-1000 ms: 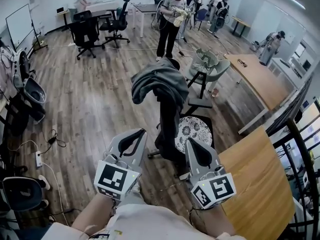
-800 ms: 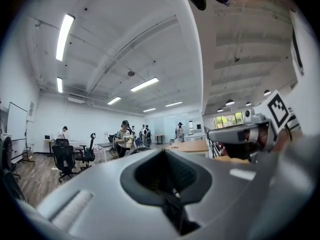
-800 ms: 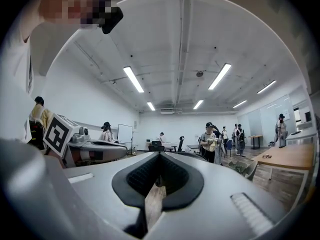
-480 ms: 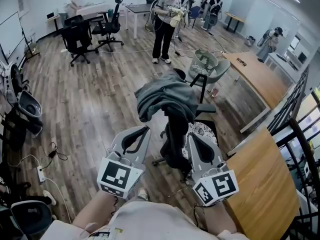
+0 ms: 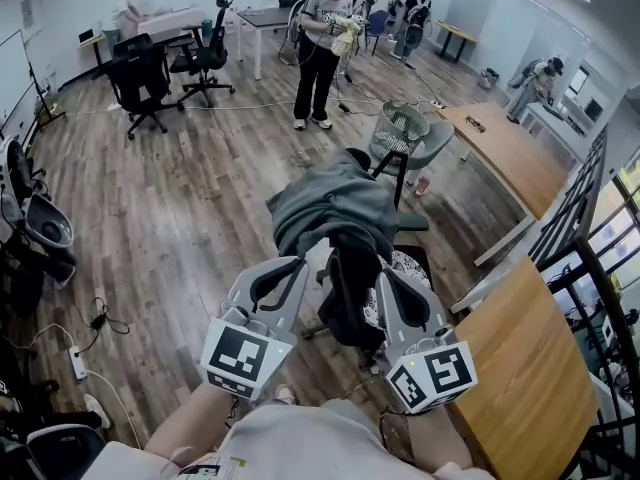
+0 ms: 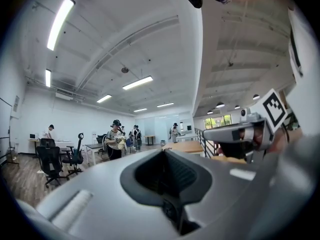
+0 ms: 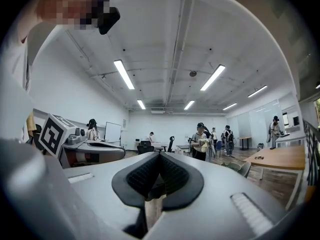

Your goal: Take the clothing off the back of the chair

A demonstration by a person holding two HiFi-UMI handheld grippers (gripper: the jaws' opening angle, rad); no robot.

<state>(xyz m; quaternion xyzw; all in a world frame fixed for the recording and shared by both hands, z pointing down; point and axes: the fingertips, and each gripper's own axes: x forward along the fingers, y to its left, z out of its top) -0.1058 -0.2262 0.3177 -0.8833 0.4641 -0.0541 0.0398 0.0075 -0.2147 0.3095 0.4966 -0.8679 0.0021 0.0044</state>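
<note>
Left gripper and right gripper, both pressed together and empty, should spread before pinching the grey clothing just ahead on the chair.

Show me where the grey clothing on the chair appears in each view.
Head view: centre, grey clothing draped over the black chair back.
Left gripper view: not in it.
Right gripper view: not in it.
Shared landmark: the standing person in a light T-shirt.
</note>
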